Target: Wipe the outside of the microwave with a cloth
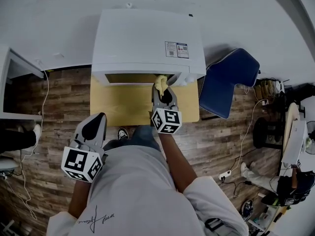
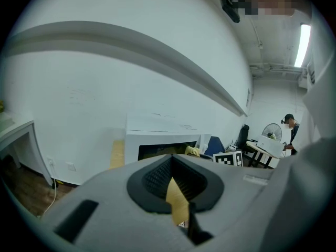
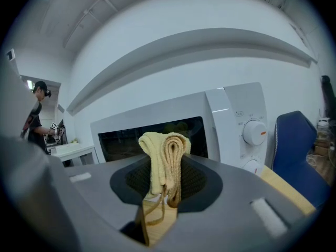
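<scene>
Microwave [image 1: 147, 38] sits at the back of the wooden worktop [image 1: 123, 104], door toward the person. R gripper [image 1: 164, 88] fingers are clenched on the folded yellow cloth [image 3: 165, 154], right at the door front; contact unclear. L gripper [image 1: 96, 124] fingers are closed on nothing, held well back. Risks: cloth slips out under rubbing pressure or snags the dial [image 3: 253, 132]; w/ no bracing, the microwave may slide back.
</scene>
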Demonstrator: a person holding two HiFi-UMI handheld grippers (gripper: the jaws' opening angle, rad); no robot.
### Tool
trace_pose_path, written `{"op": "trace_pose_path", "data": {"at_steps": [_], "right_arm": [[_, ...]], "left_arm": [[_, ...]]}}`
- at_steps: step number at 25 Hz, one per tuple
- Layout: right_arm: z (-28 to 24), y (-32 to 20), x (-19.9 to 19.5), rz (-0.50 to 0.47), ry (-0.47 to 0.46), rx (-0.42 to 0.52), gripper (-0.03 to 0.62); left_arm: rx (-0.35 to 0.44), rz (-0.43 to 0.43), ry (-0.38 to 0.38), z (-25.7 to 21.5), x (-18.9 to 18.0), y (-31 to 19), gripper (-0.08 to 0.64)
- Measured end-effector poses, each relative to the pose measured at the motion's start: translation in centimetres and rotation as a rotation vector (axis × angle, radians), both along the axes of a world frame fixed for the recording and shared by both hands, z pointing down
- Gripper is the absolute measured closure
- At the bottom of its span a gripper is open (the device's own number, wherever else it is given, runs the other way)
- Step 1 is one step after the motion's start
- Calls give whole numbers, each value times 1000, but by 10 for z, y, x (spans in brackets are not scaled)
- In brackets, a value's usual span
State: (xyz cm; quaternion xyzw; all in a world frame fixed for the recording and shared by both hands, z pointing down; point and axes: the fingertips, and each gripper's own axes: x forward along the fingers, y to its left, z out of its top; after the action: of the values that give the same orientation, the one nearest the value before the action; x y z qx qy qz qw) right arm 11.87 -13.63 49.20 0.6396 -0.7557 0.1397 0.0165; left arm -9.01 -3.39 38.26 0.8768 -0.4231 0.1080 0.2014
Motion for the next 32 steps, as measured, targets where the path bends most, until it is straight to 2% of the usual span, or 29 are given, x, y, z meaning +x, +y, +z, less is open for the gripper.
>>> {"op": "trace_pose_path", "data": {"at_steps": [4, 13, 32], "right_arm": [[0, -1, -13, -33, -24, 2, 474], [3, -5, -55, -152, -5, 8, 474], [14, -11, -139, -342, 16, -9, 474]], "left_arm": [[-6, -17, -3, 1, -5, 1, 568], [-22, -52, -3, 6, -17, 3, 568], [-37, -140, -11, 11, -52, 2, 568]]}}
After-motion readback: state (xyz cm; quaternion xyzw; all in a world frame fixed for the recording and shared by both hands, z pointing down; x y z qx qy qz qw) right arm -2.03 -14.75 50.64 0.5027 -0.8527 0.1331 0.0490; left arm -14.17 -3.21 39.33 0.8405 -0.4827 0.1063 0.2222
